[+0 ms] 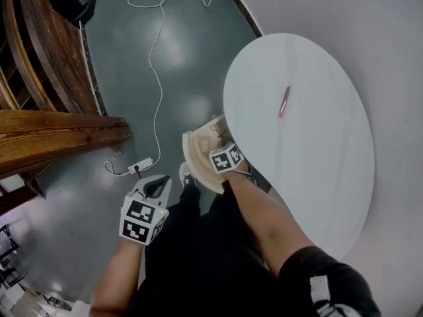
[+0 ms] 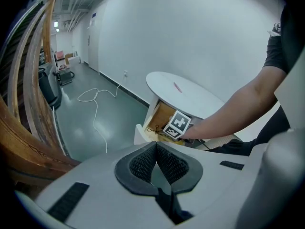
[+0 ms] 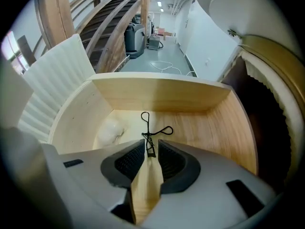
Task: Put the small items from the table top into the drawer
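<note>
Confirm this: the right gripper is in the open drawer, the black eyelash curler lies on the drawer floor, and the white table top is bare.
Not bare: the head view shows a slim red item lying on the table top. The right gripper, drawer and eyelash curler are as stated.

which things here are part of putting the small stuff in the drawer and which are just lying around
Part of the job:
- slim red item on the white table
- open drawer, with the black eyelash curler and a white lump inside
- right gripper, jaws apart round the curler's end

Just lying about:
- white cable and plug strip on the floor
- wooden stairs
</note>
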